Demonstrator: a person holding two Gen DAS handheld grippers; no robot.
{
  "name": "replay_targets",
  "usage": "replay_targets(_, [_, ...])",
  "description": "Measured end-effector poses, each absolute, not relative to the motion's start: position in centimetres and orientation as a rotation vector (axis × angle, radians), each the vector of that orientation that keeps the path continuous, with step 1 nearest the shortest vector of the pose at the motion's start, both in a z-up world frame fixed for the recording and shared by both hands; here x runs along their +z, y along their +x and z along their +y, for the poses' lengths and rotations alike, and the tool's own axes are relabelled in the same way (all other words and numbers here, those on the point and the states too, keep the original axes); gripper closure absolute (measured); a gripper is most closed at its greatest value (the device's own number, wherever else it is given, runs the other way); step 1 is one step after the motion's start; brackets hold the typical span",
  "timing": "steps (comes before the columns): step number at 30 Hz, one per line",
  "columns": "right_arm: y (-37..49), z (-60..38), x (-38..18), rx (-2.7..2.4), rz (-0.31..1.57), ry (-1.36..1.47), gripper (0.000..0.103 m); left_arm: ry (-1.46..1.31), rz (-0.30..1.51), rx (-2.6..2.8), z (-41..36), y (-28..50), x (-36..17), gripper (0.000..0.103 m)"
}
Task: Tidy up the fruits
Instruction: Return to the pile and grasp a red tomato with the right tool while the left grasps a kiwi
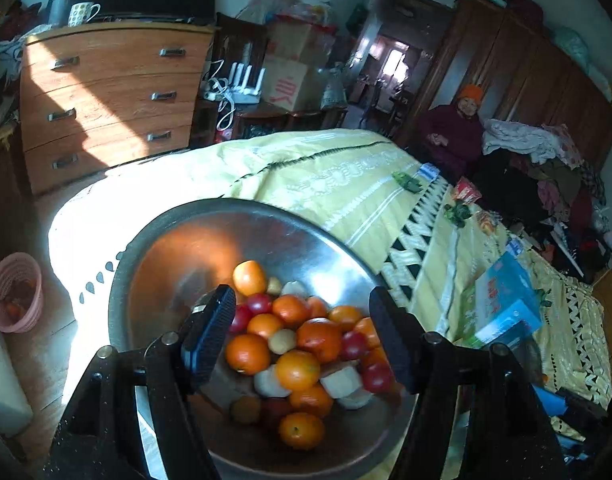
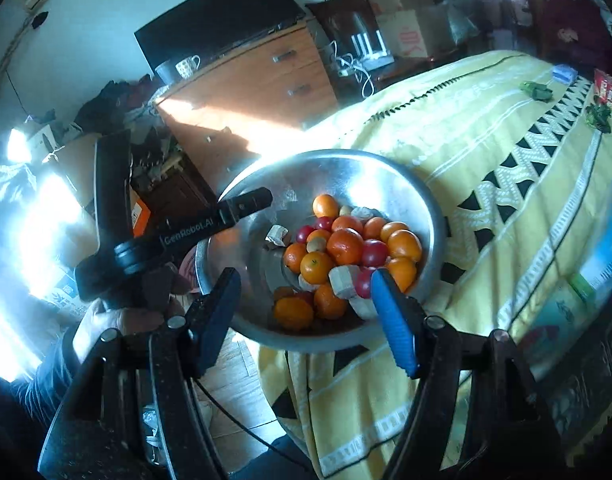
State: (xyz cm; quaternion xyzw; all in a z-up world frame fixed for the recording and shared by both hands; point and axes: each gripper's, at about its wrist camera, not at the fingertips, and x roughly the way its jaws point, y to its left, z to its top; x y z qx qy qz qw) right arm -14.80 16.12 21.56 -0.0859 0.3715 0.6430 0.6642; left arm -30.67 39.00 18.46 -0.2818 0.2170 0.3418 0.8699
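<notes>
Steel round bowl of oranges lies dead ahead between left gripper fingers — spread wide, empty; right gripper likewise — farther back.

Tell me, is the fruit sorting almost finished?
Not yet. Nothing looks sorted: the oranges, small red fruits and pale chunks lie mixed in the metal bowl. Both tools, left and right, are open and empty. All of it remains.

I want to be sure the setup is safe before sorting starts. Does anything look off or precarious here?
Yes: the metal bowl of oranges and other mixed fruit sits at the corner of the yellow bedspread, its near rim apparently overhanging the floor. Nothing has spilled, and both tools hover open above it.
</notes>
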Motion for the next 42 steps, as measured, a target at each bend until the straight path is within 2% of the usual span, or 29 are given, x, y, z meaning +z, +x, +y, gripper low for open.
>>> replay_targets(3, [-13.7,9.5,20.4,1.315,0.800,-0.162,0.035,-0.507,0.396,0.617,34.7,-27.7,20.8,0.033])
replay_targets(7, [-10.3,0.3,17.0,1.086,0.848,-0.105,0.034,-0.417,0.365,0.397,26.7,-22.1,23.6,0.032])
replay_targets(12, [-3.2,-11.9,12.7,0.767,0.942,-0.008,0.036,-0.277,0.445,0.114,14.9,-15.0,23.5,0.030])
replay_targets(13, [-1.9,-14.1,12.1,0.712,0.948,0.010,0.037,-0.257,0.479,0.064,12.7,-13.5,22.7,0.030])
replay_targets(15, [0.8,-18.0,11.1,0.618,0.946,0.026,0.049,-0.249,0.543,-0.005,9.6,-11.1,20.8,0.030])
replay_targets(17, [3.7,-20.2,10.4,0.556,0.944,0.000,0.055,-0.265,0.619,-0.057,7.3,-9.0,18.3,0.030])
replay_targets(21, [8.2,-21.4,8.4,0.521,0.973,-0.109,0.061,-0.278,0.749,-0.121,4.5,-5.1,14.0,0.030])
replay_targets(25, [10.7,-20.9,6.5,0.546,0.994,-0.198,0.062,-0.282,0.823,-0.164,2.7,-2.4,11.2,0.031])
replay_targets(29, [12.0,-19.6,5.3,0.596,0.987,-0.267,0.063,-0.311,0.885,-0.169,2.0,0.3,8.9,0.038])
replay_targets(31, [12.4,-19.3,4.8,0.610,0.990,-0.284,0.066,-0.309,0.906,-0.167,1.8,1.4,7.9,0.041])
replay_targets(33, [12.5,-19.4,4.4,0.611,0.995,-0.289,0.075,-0.302,0.922,-0.169,1.5,2.4,7.0,0.043])
replay_targets(34, [12.5,-19.6,4.4,0.610,0.999,-0.286,0.076,-0.303,0.928,-0.174,1.4,2.9,6.5,0.045])
replay_targets(37, [12.3,-20.3,4.5,0.617,1.005,-0.259,0.076,-0.290,0.938,-0.180,1.1,4.3,5.3,0.047])
replay_targets(42, [11.5,-21.3,6.9,0.605,0.986,-0.152,0.076,-0.278,0.957,-0.190,0.4,6.5,3.8,0.054])
